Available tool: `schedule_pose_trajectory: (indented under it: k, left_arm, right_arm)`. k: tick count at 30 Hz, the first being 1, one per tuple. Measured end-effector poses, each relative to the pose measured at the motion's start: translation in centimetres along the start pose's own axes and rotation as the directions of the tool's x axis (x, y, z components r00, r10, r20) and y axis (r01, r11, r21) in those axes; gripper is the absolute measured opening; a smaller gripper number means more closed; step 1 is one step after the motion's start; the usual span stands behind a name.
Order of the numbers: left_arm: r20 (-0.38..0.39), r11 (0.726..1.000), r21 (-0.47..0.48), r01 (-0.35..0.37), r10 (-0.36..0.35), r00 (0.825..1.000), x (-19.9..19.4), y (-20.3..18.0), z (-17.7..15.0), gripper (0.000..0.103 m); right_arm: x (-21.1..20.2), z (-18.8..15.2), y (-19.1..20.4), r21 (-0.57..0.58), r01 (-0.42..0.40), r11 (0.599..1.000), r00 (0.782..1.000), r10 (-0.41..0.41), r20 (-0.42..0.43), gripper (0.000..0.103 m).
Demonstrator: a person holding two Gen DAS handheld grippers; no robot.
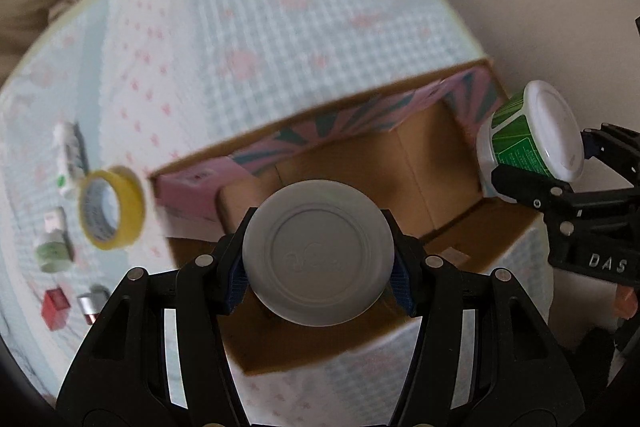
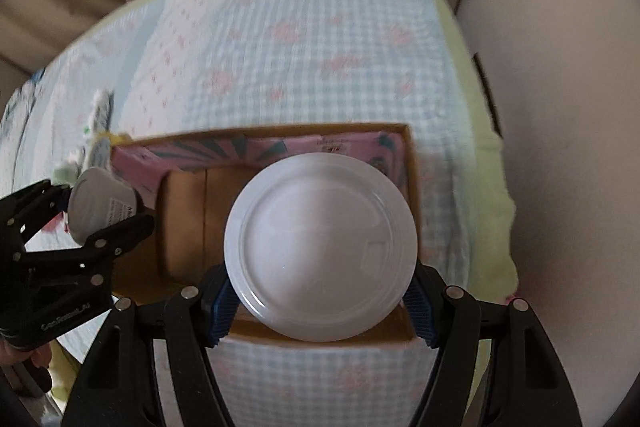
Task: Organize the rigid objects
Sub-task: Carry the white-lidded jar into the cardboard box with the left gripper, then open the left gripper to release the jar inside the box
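Gingham bedspread (image 1: 260,7) under cardboard box (image 1: 360,155): left gripper (image 1: 319,263) clamps grey-lidded jar (image 1: 318,253), right gripper (image 2: 322,301) clamps green-labelled tub (image 2: 320,247), both above box; next, lower and release.

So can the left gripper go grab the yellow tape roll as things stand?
Probably not yet. The left gripper is shut on a grey-lidded jar over the cardboard box. The yellow tape roll lies unobstructed on the bedspread; the jar must go first.
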State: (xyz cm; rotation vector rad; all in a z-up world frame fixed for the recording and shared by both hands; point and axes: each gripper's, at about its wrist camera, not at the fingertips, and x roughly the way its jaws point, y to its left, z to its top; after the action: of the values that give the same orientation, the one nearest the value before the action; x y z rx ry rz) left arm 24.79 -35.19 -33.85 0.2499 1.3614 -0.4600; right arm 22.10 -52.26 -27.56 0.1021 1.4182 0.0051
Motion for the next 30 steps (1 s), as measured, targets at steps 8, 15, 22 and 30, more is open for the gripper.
schedule_pose_trajectory:
  k: [8,15,22,30]
  left_arm:
    - [-0.154,0.998,0.030,-0.050,0.054,0.987,6.7,-0.1,0.7,0.053]
    - [-0.160,0.993,0.086,-0.077,0.090,0.983,7.8,-0.4,0.7,0.054]
    - [-0.097,0.987,0.131,-0.088,0.101,0.990,6.0,-0.9,1.4,0.103]
    - [-0.067,0.989,0.129,-0.069,0.078,0.995,4.5,-0.8,1.4,0.103]
  right_arm:
    - [6.0,-0.7,1.9,-0.280,0.014,0.960,0.998,-0.029,-0.048,0.066]
    - [8.4,-2.1,2.5,-0.355,-0.033,0.934,0.997,0.007,-0.074,0.066]
    - [8.9,-2.6,3.5,-0.426,-0.016,0.905,0.995,-0.027,-0.094,0.103]
    - [6.7,-4.1,3.2,-0.467,0.003,0.884,0.998,-0.035,-0.060,0.103]
